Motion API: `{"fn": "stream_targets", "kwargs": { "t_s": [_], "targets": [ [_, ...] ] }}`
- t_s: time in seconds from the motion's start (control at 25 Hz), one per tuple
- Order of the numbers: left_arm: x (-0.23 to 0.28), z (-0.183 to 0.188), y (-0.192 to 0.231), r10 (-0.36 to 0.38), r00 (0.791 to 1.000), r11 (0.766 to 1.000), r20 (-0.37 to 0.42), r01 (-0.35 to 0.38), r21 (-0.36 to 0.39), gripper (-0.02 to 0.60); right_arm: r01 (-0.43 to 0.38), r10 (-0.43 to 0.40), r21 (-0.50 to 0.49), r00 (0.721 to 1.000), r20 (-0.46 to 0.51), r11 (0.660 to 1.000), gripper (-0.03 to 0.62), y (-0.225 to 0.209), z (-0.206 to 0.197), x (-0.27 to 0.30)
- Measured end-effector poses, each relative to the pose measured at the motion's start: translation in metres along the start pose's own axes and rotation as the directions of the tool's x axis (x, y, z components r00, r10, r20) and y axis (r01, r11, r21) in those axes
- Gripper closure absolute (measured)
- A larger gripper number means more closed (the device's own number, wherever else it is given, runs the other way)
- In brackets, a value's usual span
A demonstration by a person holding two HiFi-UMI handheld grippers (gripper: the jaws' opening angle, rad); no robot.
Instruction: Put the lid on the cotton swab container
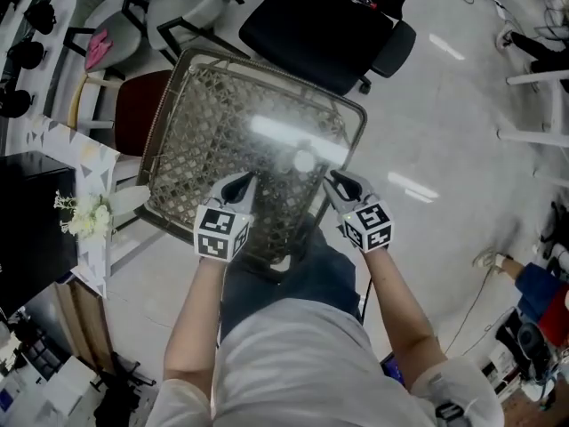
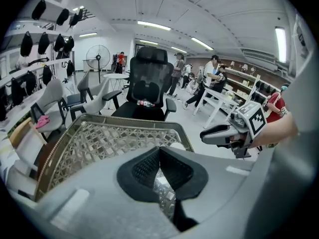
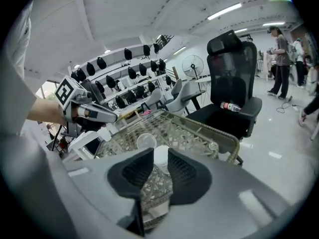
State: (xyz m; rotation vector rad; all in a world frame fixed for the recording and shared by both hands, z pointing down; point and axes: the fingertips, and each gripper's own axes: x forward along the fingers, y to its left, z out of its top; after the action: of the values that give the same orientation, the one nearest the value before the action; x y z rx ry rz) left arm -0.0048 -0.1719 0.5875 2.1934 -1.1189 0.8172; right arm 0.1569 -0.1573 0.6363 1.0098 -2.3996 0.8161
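My left hand-held gripper (image 1: pixel 243 185) hovers over the near left part of the woven surface (image 1: pixel 196 123), with its jaws together and nothing in them. More to the right, the clear round lid (image 3: pixel 145 142) lies on the surface just beside the white cotton swab container (image 3: pixel 160 156). My right hand-held gripper (image 1: pixel 338 181) is near them, with its jaws apart and empty.

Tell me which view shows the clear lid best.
Right gripper view: the clear lid lies on the wicker table, beside the white container. The head view loses it in glare; the left gripper view shows only a pale sliver above its jaws.
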Motion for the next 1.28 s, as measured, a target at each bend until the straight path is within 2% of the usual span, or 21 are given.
{"fn": "stream_targets", "kwargs": {
  "t_s": [0.12,0.44,0.72,1.08,1.28],
  "targets": [
    [0.016,-0.011,0.001,0.025,0.999,0.999,-0.041,-0.026,-0.037,0.572,-0.054,0.054,-0.015,0.998,-0.038,0.998,0.503,-0.005,-0.014,0.014],
    [0.066,-0.041,0.019,0.083,0.985,0.994,-0.152,-0.093,-0.058,0.572,-0.117,0.096,-0.134,0.983,-0.154,0.984,0.487,-0.027,-0.046,0.053],
    [0.092,-0.042,0.01,0.075,0.983,0.992,-0.166,-0.091,-0.087,0.572,-0.184,0.149,-0.17,0.968,-0.202,0.968,0.487,-0.036,-0.06,0.072],
    [0.1,-0.021,-0.014,0.064,0.988,0.997,-0.143,-0.07,-0.039,0.572,-0.216,0.188,-0.133,0.962,-0.199,0.967,0.487,-0.038,-0.062,0.082],
    [0.11,-0.018,-0.034,0.024,0.985,1.0,-0.17,-0.022,0.015,0.572,-0.218,0.197,-0.102,0.964,-0.181,0.971,0.487,-0.039,-0.063,0.086]
  ]
}}
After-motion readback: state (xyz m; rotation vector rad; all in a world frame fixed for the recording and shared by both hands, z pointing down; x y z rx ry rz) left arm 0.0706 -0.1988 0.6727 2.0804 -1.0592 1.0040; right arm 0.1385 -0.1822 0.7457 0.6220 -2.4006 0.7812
